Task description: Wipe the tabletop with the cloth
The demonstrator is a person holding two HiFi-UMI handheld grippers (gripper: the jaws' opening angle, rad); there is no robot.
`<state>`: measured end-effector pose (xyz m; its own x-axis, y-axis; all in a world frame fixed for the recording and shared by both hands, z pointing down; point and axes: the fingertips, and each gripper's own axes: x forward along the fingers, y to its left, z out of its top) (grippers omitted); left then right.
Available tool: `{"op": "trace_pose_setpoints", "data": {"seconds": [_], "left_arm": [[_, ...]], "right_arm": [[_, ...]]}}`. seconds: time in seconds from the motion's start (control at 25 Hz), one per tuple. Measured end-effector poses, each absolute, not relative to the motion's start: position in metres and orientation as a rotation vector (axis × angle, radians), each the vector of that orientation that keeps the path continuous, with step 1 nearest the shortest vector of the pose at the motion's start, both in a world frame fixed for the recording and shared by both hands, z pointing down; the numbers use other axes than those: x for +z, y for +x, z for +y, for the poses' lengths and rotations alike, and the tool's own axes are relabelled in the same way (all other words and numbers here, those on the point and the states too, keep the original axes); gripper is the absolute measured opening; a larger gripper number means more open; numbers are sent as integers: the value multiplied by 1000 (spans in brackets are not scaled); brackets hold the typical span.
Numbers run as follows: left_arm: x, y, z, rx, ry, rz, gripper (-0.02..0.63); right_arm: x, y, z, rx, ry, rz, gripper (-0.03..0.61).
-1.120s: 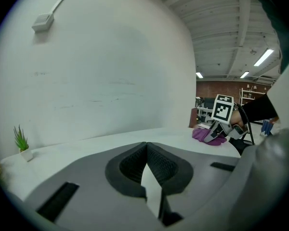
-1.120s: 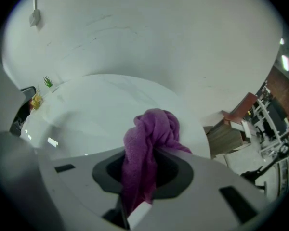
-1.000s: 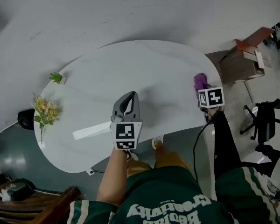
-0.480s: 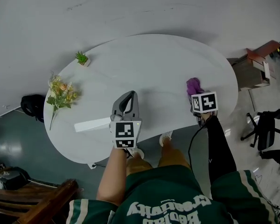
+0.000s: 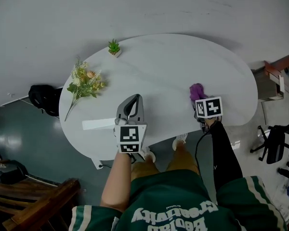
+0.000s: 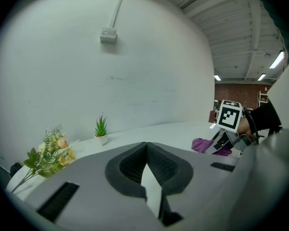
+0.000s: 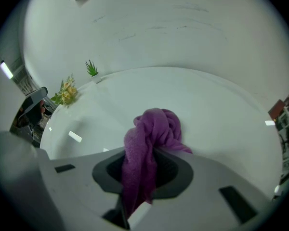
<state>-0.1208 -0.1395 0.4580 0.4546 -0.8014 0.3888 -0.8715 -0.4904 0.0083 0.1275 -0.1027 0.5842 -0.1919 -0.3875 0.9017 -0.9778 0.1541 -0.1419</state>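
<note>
The white oval table (image 5: 173,64) fills the middle of the head view, with the person standing at its near edge. The right gripper (image 5: 201,101) is clamped on the purple cloth (image 7: 153,131). The right gripper view shows the fabric pinched between both jaws, bunching up in front of them and trailing back through the gap. The cloth sits over the table's right part, near the front edge. From the left gripper view its lower folds seem to rest on the tabletop, though the angle is too low to be sure. The left gripper (image 5: 133,99) is held over the near-left part of the table, well apart from the cloth. Its jaws are pressed together at the tips with nothing between them. Just to its left a flat white strip (image 5: 98,124) lies on the surface. Further left a bouquet of artificial flowers (image 5: 84,83) lies on its side. A small potted plant (image 5: 114,47) stands upright at the far rim.
</note>
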Motion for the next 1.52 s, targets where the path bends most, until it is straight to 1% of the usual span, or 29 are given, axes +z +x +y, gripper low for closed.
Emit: {"op": "trace_pose_setpoints", "data": {"seconds": [0.6, 0.96, 1.16, 1.52], "left_arm": [[455, -278, -100, 474, 2377, -1635, 2], [461, -374, -67, 463, 2231, -1797, 2], [463, -427, -41, 458, 2137, -1888, 2], [463, -514, 11, 456, 1956, -2044, 2]], "right_arm": [[587, -69, -93, 983, 1098, -1832, 95], [591, -186, -82, 1024, 890, -1936, 94], [591, -266, -66, 1085, 740, -2007, 94], [590, -418, -12, 1095, 458, -2075, 94]]}}
